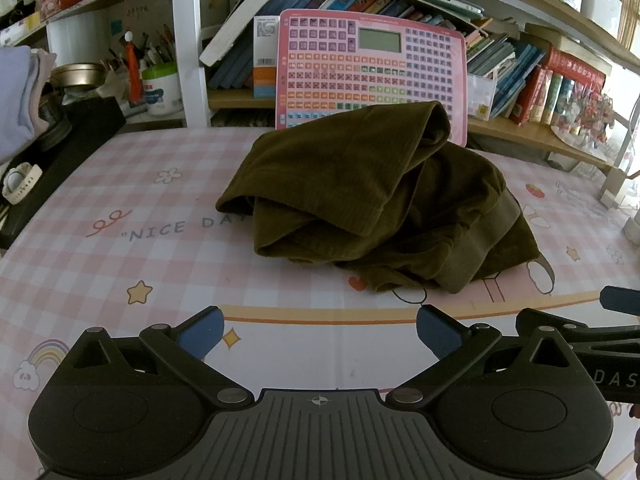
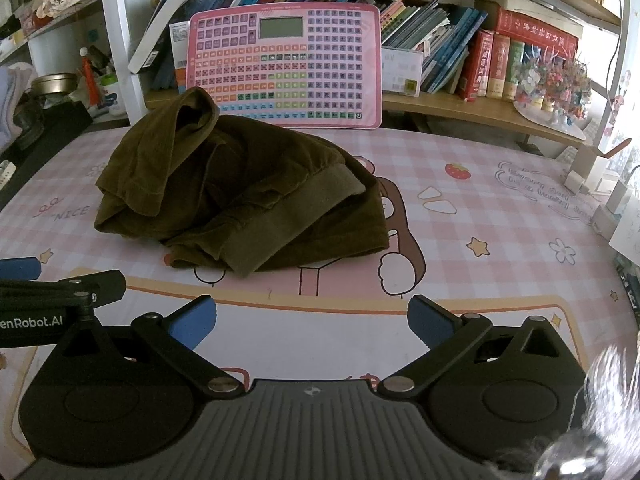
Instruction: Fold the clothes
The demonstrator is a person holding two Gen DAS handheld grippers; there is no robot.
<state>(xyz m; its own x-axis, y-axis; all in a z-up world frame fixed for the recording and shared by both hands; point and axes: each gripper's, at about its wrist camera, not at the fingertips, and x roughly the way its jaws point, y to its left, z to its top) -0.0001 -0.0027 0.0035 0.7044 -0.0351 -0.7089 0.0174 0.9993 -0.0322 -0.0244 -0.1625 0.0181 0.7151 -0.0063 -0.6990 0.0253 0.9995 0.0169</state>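
The pink checked table cover (image 1: 120, 208) fills the middle and lower part of both views; it has printed stars, flowers and the words "NICE DAY". Behind it, along the top of both frames, stands a bookshelf (image 2: 460, 108) with many books.

In the centre of the left wrist view lies the olive-green garment (image 1: 360, 196), crumpled in a heap on the cover. In the right wrist view the same garment (image 2: 240, 196) sits left of centre, and its lighter inner side shows at the folded hem. It is not folded.

Just behind the garment a pink learning tablet (image 2: 286, 66) leans upright against the shelf; the heap hides its lower left corner.

At the bottom of the left wrist view the left gripper (image 1: 320, 336) hangs above the cover, near the garment but apart from it. Its 2 blue pads (image 1: 202, 334) are wide apart and hold nothing.

At the bottom of the right wrist view the right gripper (image 2: 312, 322) is in the same state: jaws wide open, empty, not touching the cloth.

At the left edge of the left wrist view a white watch (image 1: 20, 182) lies on a black box.
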